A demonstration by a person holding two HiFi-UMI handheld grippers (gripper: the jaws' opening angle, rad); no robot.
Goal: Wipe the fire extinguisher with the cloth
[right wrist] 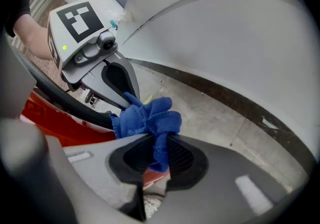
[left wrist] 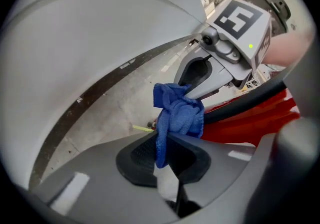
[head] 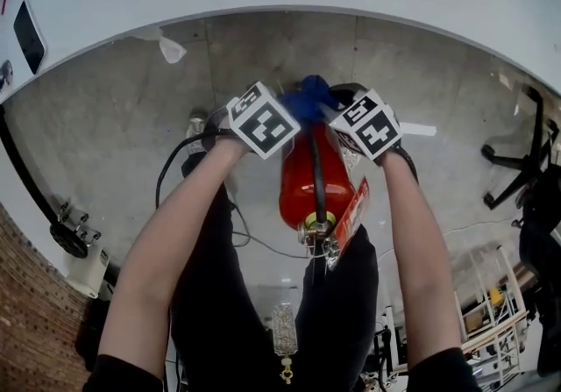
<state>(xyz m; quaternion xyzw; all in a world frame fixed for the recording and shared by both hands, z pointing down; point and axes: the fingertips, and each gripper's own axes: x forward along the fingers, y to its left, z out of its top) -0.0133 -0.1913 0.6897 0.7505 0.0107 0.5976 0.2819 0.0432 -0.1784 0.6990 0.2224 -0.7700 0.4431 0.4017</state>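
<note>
Both my jaws are gripping the cloth [left wrist: 180, 113]. My left gripper [left wrist: 165, 155] is pinching a thin hanging fold nearly flat. My right gripper [right wrist: 157, 155] is biting a thicker fold, so its jaws are standing a little further apart. The rest of the cloth is bunching in a soft blue wad between the two sets of tips, which are nearly meeting. It is handling light, limp and floppy, with nothing stiff to push with. I am judging the best hold to be out at two edges, so a taut span can wrap the curve. The fire extinguisher [head: 298, 180] is lying just beyond and below my tips. It is off to the right of my left jaws and to the left of my right jaws, with its valve end pointing back toward me. I am not able to tell whether the wad is touching the red body. I am reading the extinguisher as heavy and rigid, with a smooth, slick painted round that the cloth may skate over. The black hose [head: 317, 171] and the hanging tag [head: 351, 215] are looking like snag points.
</note>
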